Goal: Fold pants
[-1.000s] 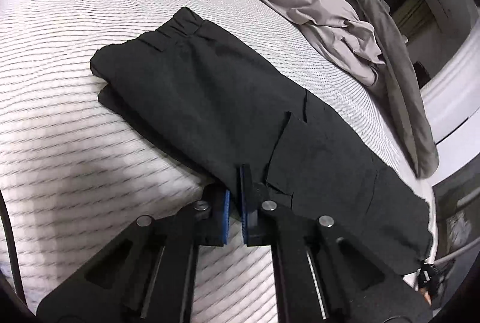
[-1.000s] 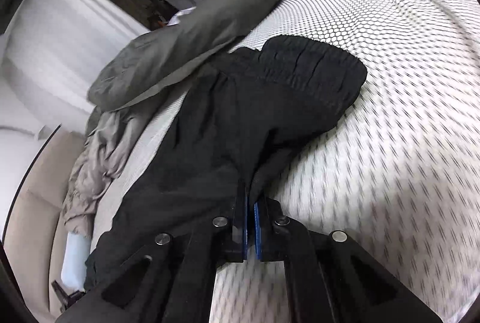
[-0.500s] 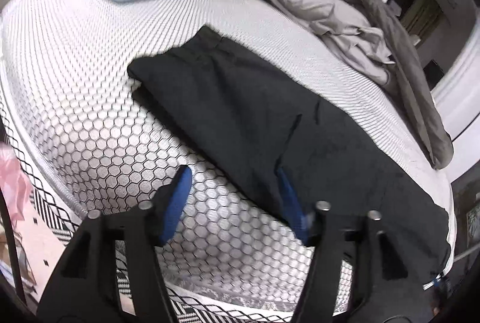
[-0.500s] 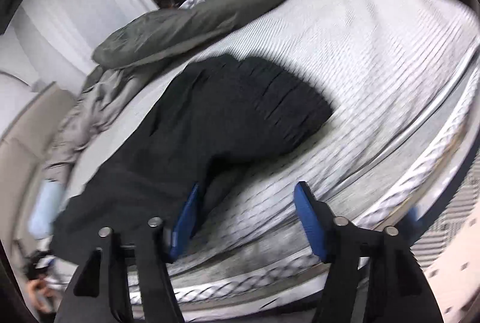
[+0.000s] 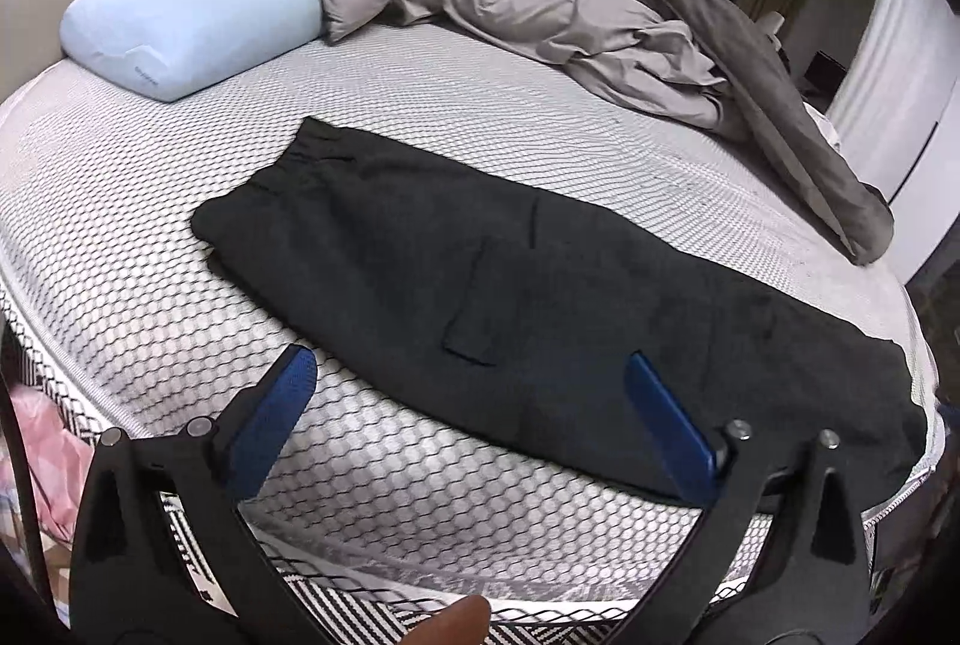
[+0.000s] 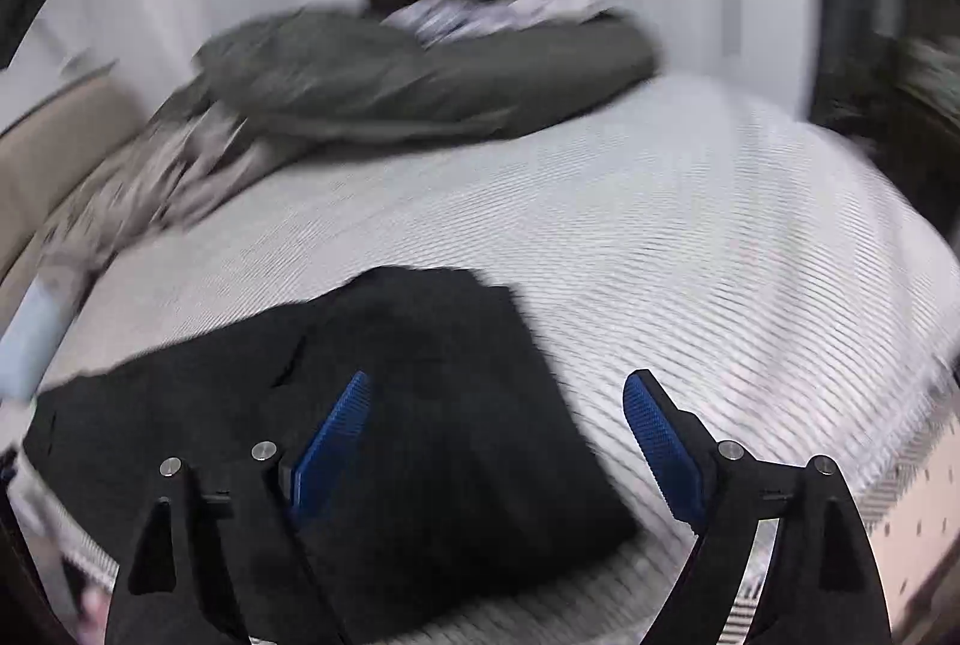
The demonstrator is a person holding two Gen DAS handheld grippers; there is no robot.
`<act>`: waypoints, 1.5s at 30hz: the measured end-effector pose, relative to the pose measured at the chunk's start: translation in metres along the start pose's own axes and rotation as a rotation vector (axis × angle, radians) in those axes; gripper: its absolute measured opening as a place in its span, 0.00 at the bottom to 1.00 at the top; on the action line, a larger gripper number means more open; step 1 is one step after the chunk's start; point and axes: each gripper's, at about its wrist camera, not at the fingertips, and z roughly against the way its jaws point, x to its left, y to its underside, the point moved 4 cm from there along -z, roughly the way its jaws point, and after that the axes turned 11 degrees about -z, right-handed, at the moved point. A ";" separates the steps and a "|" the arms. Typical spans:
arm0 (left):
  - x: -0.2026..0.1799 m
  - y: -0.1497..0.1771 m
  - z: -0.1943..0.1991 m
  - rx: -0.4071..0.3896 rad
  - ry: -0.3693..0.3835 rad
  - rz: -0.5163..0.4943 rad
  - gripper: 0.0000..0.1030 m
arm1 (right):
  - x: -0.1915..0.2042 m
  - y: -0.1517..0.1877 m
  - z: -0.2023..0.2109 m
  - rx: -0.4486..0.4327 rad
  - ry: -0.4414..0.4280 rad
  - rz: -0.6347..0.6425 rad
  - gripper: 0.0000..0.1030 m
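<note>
With both claws spread and empty, I've released the pants (image 5: pixel 540 297).
Left gripper (image 5: pixel 468 393), right gripper (image 6: pixel 492 399) jaws just opened above pants; regrasp may pinch one layer, undoing fold.

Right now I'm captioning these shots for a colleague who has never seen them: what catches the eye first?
The black pants lie flat and lengthwise along the mattress near its front edge. Behind them, a rumpled grey duvet sprawls beside a pale blue pillow. The left gripper and right gripper gape empty.
</note>
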 end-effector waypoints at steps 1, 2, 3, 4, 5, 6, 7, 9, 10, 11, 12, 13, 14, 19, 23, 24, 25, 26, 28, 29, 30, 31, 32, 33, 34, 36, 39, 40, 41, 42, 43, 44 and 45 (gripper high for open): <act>-0.005 -0.002 -0.002 0.005 -0.002 -0.005 0.99 | 0.007 -0.004 -0.011 0.026 -0.007 0.025 0.85; -0.010 -0.004 -0.004 0.010 -0.002 -0.008 0.99 | 0.017 -0.011 -0.026 0.054 -0.014 0.046 0.85; -0.014 -0.005 -0.006 0.013 0.005 -0.012 0.99 | 0.025 -0.017 -0.040 0.081 -0.018 0.058 0.85; -0.020 -0.008 -0.010 0.017 0.012 -0.015 0.99 | 0.031 -0.022 -0.054 0.100 -0.010 0.064 0.85; -0.025 -0.008 -0.013 0.023 0.019 -0.021 0.99 | 0.037 -0.026 -0.068 0.128 0.018 0.084 0.85; -0.030 -0.008 -0.016 0.031 0.021 -0.030 0.99 | 0.043 -0.030 -0.083 0.152 0.036 0.104 0.85; -0.034 -0.008 -0.019 0.036 0.018 -0.035 0.99 | 0.048 -0.033 -0.097 0.178 0.048 0.122 0.85; -0.041 -0.007 -0.026 0.048 0.014 -0.055 0.99 | 0.055 -0.034 -0.125 0.257 0.059 0.156 0.84; -0.045 -0.005 -0.029 0.057 0.012 -0.066 0.99 | 0.058 -0.031 -0.136 0.296 0.071 0.179 0.68; -0.047 -0.004 -0.033 0.063 0.011 -0.071 0.99 | 0.060 -0.029 -0.144 0.313 0.108 0.213 0.41; -0.049 -0.002 -0.036 0.070 0.009 -0.076 0.99 | 0.062 -0.028 -0.148 0.318 0.130 0.247 0.38; -0.051 -0.001 -0.040 0.077 0.006 -0.079 0.99 | 0.068 -0.028 -0.147 0.300 0.131 0.286 0.31; -0.052 -0.001 -0.044 0.081 0.002 -0.082 0.99 | 0.074 -0.030 -0.142 0.263 0.120 0.325 0.28; -0.052 0.000 -0.063 0.105 -0.027 -0.076 0.99 | 0.071 -0.055 -0.122 0.066 0.147 0.277 0.29; -0.051 0.003 -0.070 0.115 -0.037 -0.072 0.99 | 0.054 -0.055 -0.135 0.105 0.177 0.193 0.69; -0.052 0.003 -0.069 0.112 -0.035 -0.077 0.99 | 0.054 -0.052 -0.128 0.098 0.180 0.182 0.70; -0.056 0.002 -0.069 0.109 -0.031 -0.089 0.99 | 0.054 -0.049 -0.121 0.082 0.181 0.173 0.74; -0.061 0.001 -0.069 0.105 -0.029 -0.102 0.99 | 0.054 -0.044 -0.110 0.063 0.176 0.162 0.79; -0.076 -0.001 -0.067 0.096 -0.009 -0.143 0.99 | 0.055 -0.034 -0.087 0.016 0.139 0.129 0.87; -0.084 -0.002 -0.066 0.092 0.002 -0.159 0.99 | 0.060 -0.025 -0.072 -0.006 0.095 0.108 0.91; -0.093 -0.004 -0.066 0.087 0.016 -0.176 0.99 | 0.065 -0.016 -0.061 -0.013 0.056 0.097 0.94; -0.106 -0.004 -0.065 0.080 0.039 -0.197 0.99 | 0.073 -0.005 -0.052 -0.010 0.019 0.093 0.95; -0.117 -0.004 -0.065 0.073 0.066 -0.213 0.99 | 0.081 0.005 -0.046 -0.004 -0.003 0.097 0.95; -0.131 -0.003 -0.065 0.073 0.100 -0.235 0.99 | 0.092 0.015 -0.041 0.012 -0.028 0.109 0.95; -0.147 -0.001 -0.068 0.081 0.133 -0.263 0.99 | 0.101 0.022 -0.038 0.033 -0.048 0.124 0.95; -0.178 0.007 -0.077 0.103 0.185 -0.307 0.99 | 0.126 0.048 -0.040 0.079 -0.097 0.168 0.95; -0.210 0.016 -0.093 0.149 0.224 -0.365 0.99 | 0.166 0.084 -0.042 0.107 -0.142 0.250 0.95; -0.219 0.019 -0.099 0.158 0.215 -0.388 0.99 | 0.180 0.095 -0.044 0.116 -0.157 0.280 0.95; -0.226 0.022 -0.103 0.161 0.201 -0.408 0.99 | 0.191 0.105 -0.048 0.133 -0.170 0.312 0.95; -0.232 0.024 -0.107 0.161 0.183 -0.434 0.99 | 0.204 0.118 -0.049 0.147 -0.177 0.341 0.95; -0.236 0.024 -0.109 0.161 0.172 -0.450 0.99 | 0.213 0.129 -0.055 0.166 -0.179 0.381 0.95; -0.238 0.025 -0.111 0.161 0.168 -0.458 0.99 | 0.219 0.142 -0.062 0.185 -0.172 0.427 0.95; -0.240 0.025 -0.113 0.163 0.168 -0.467 0.99 | 0.222 0.155 -0.067 0.191 -0.155 0.466 0.95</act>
